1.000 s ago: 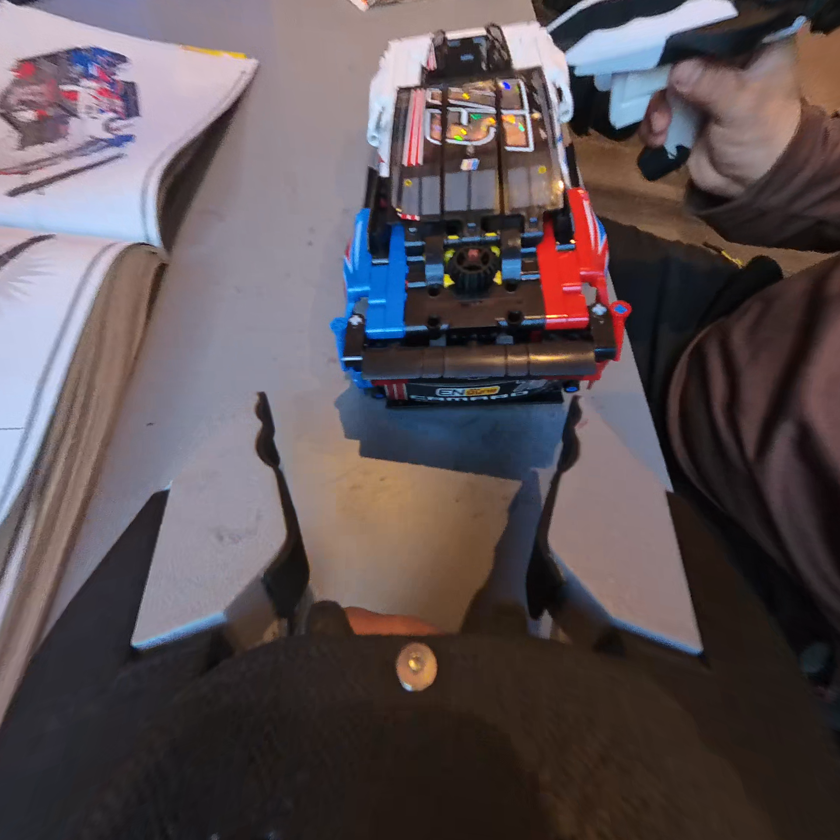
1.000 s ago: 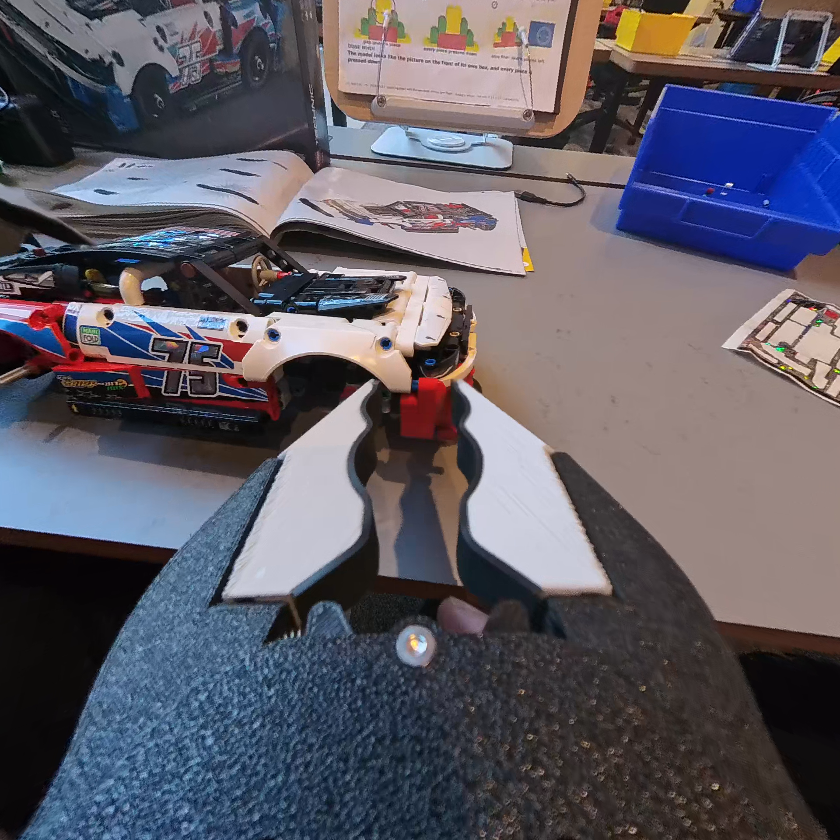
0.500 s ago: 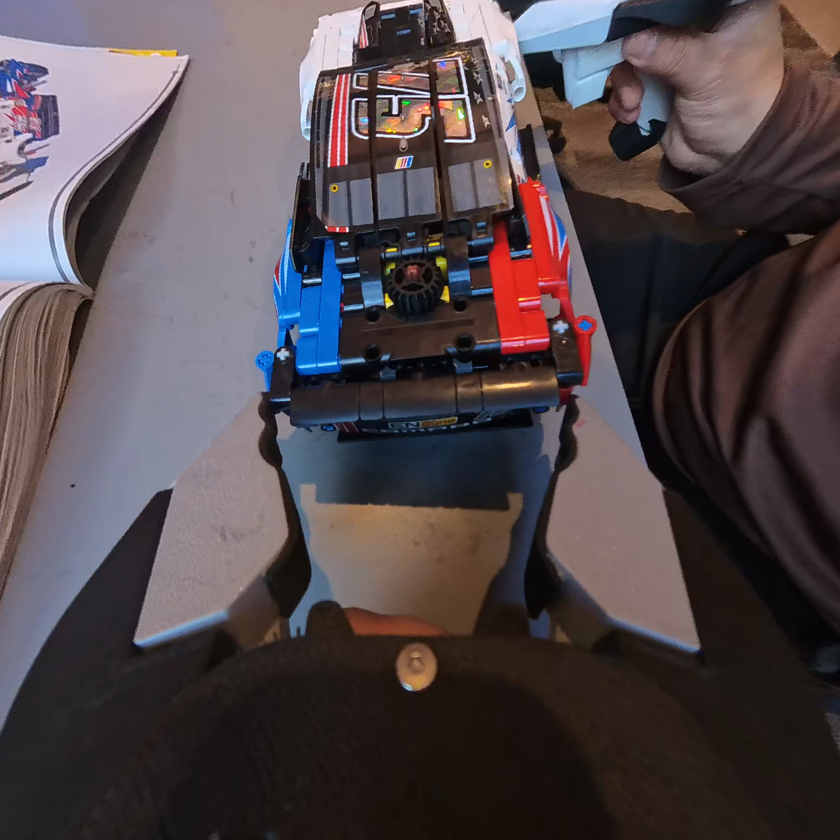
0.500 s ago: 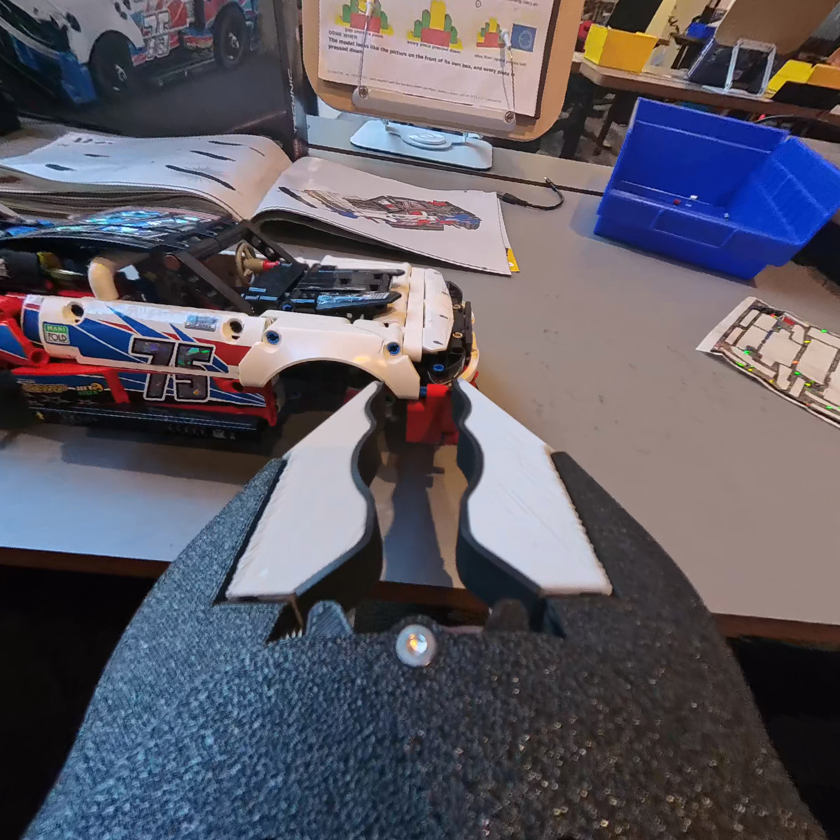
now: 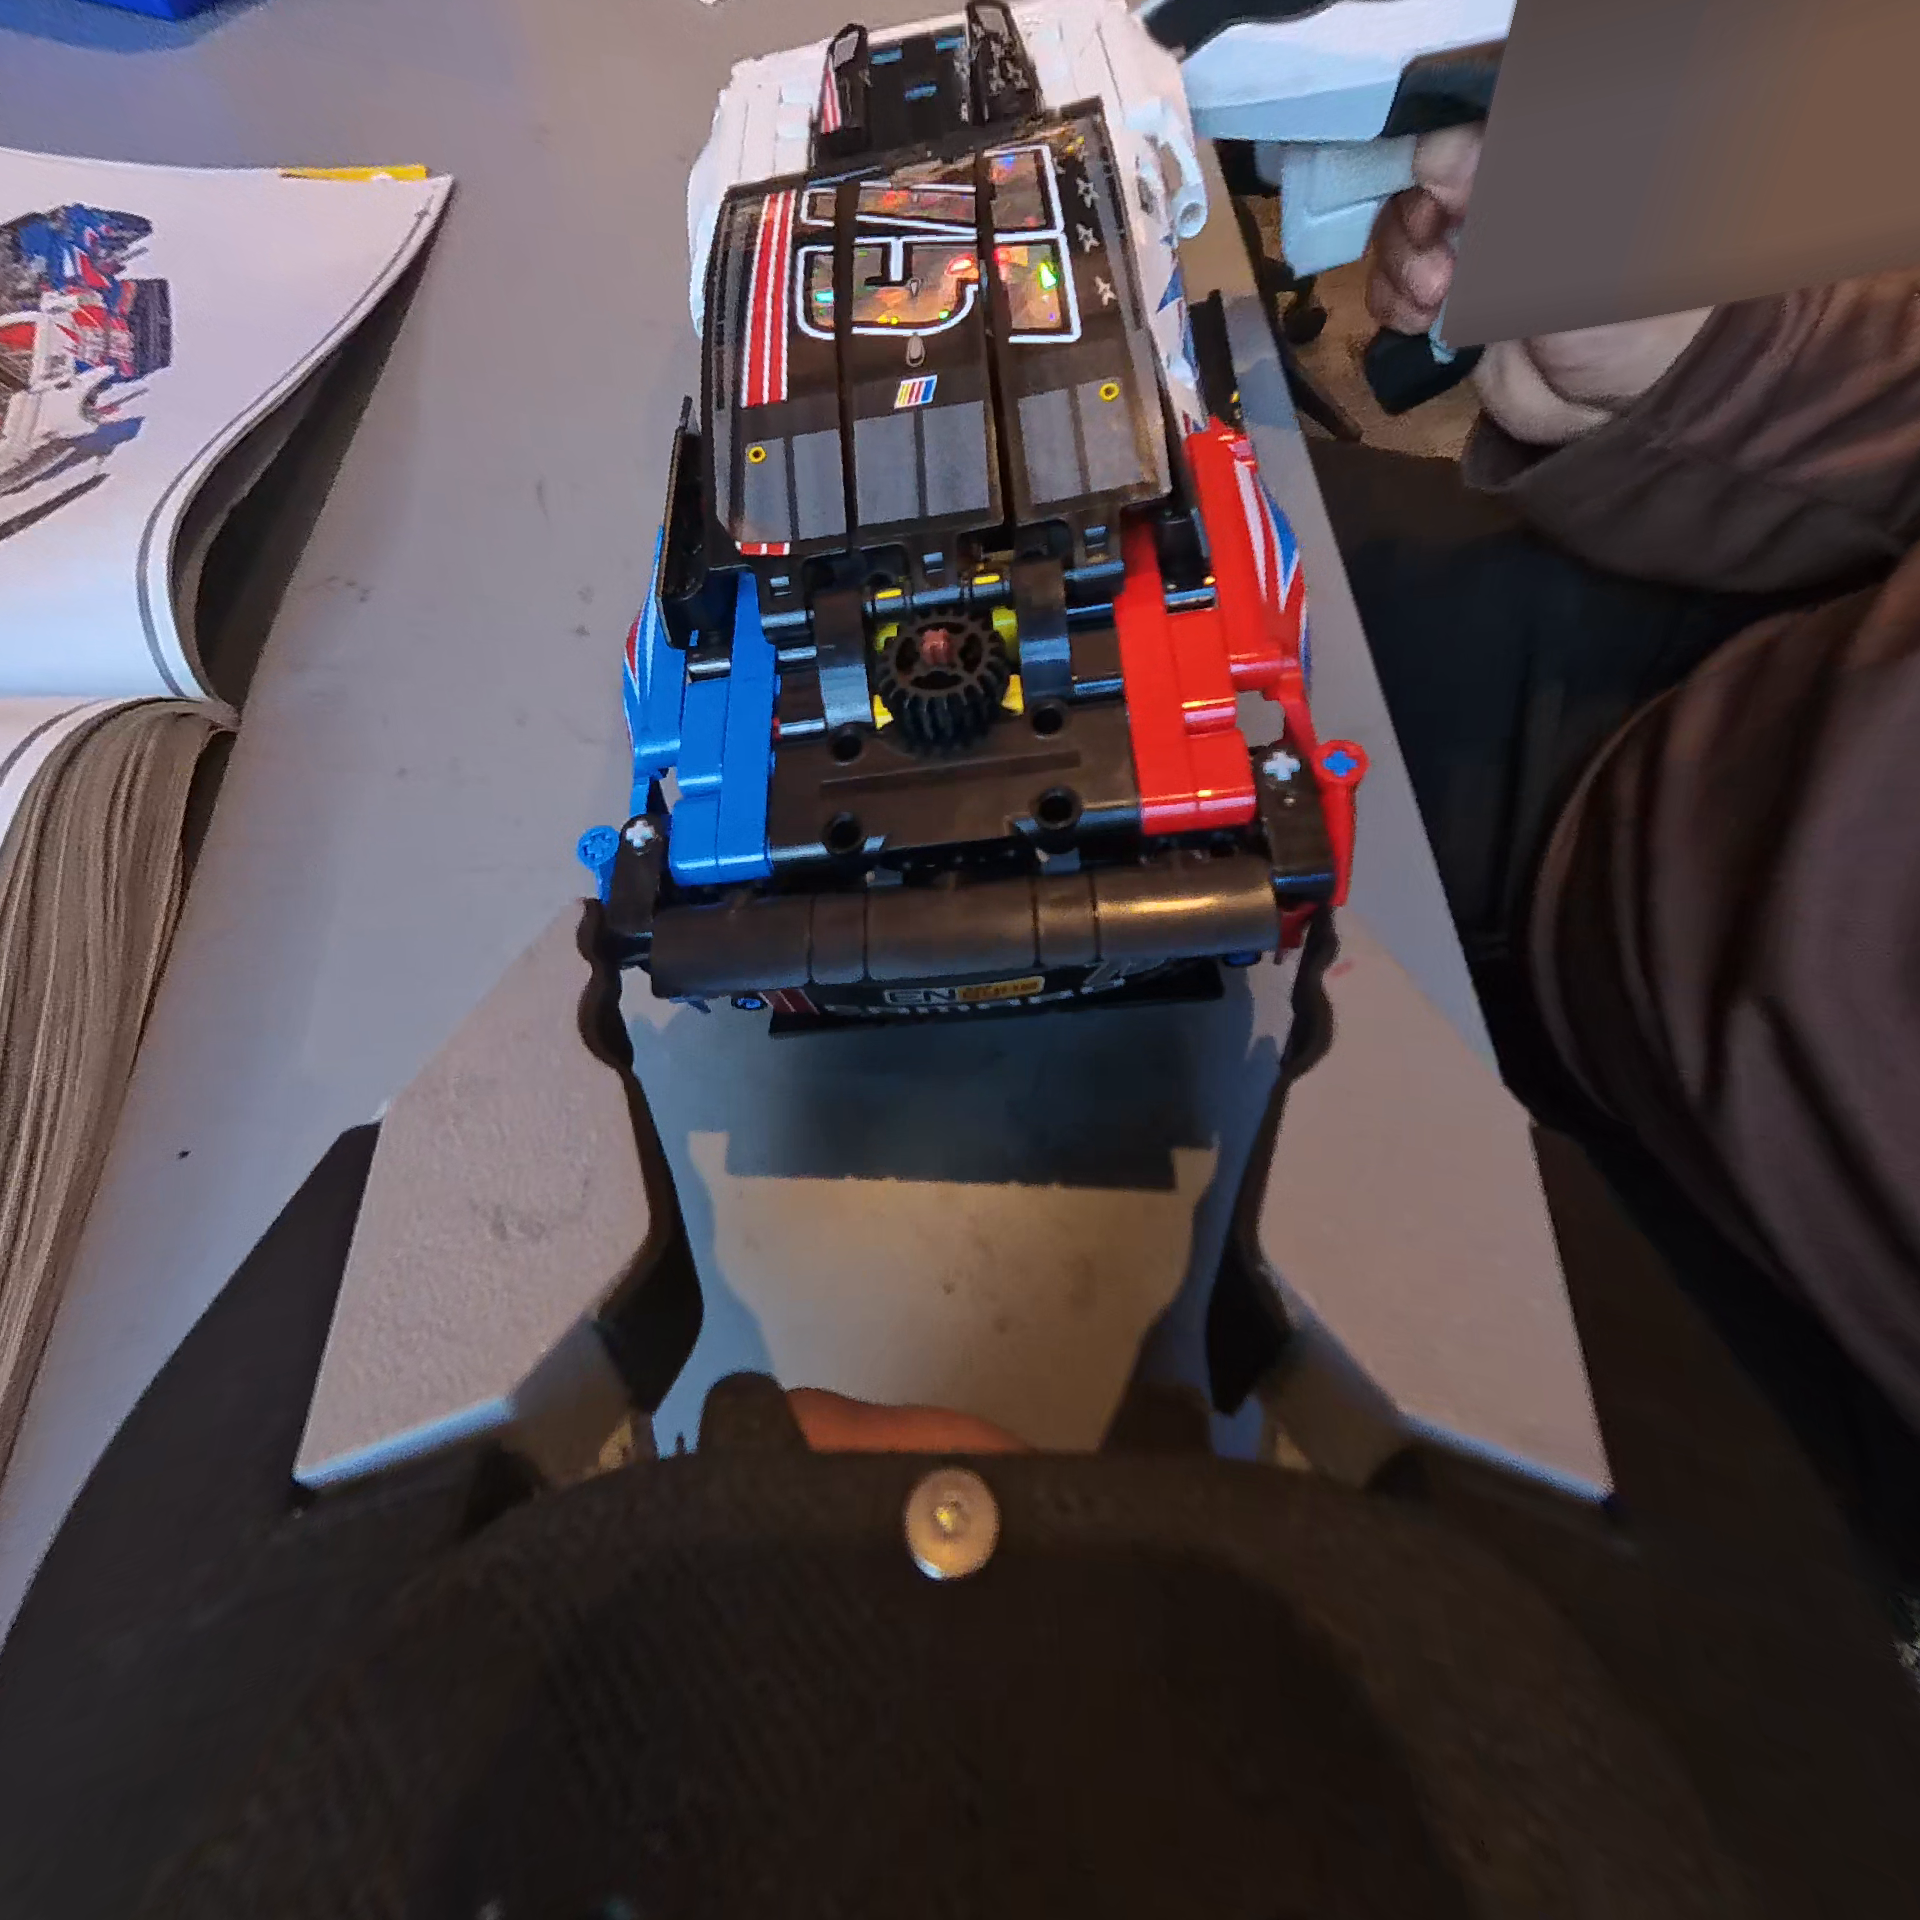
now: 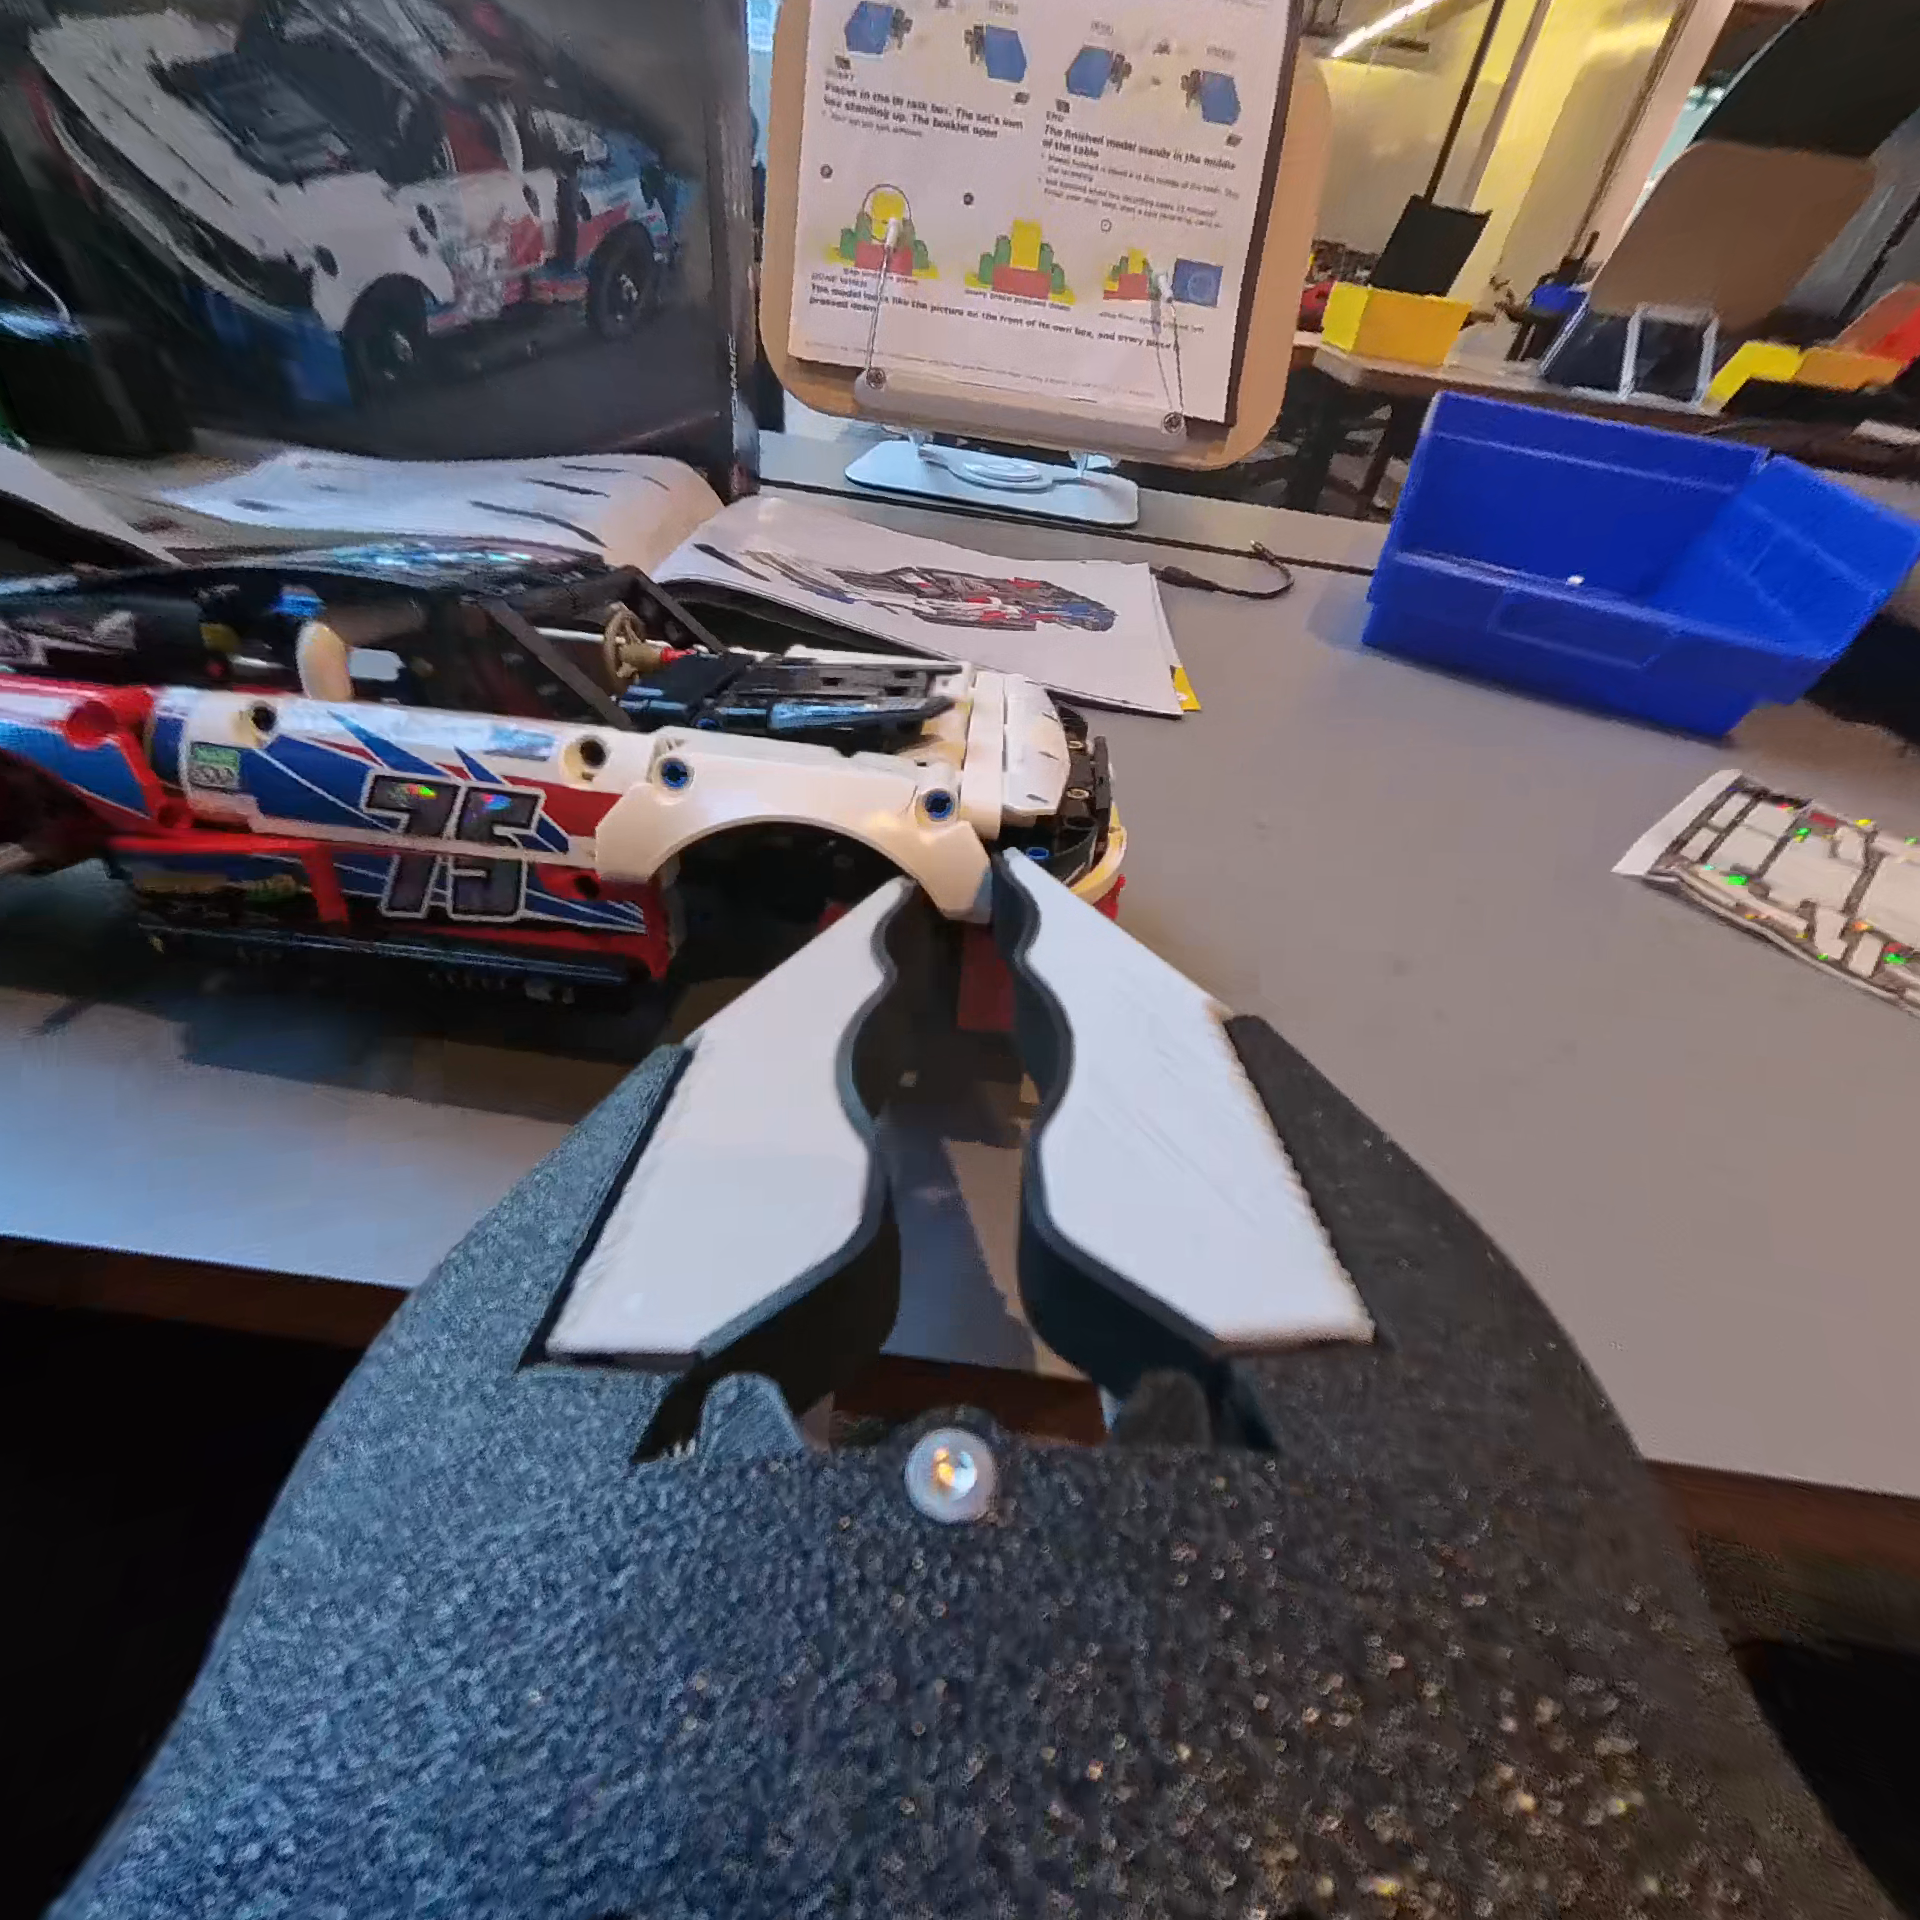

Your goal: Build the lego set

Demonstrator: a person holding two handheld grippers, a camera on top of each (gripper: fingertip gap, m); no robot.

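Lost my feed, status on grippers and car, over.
Left gripper open, straddling lego car rear. Right gripper nearly shut at white front fender. Nothing blocking.

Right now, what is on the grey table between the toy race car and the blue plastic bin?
Nothing: in the right wrist view, bare grey table separates the toy race car from the blue plastic bin.

Left claw (image 5: 951, 935) pale-fingered, black mount, silver screw; brown sleeve (image 5: 1714, 810).

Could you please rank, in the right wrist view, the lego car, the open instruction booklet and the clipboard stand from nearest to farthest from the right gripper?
1. The lego car, at the right gripper's fingertips, stretching left.
2. The open instruction booklet, behind the car.
3. The clipboard stand, upright at the table's back.
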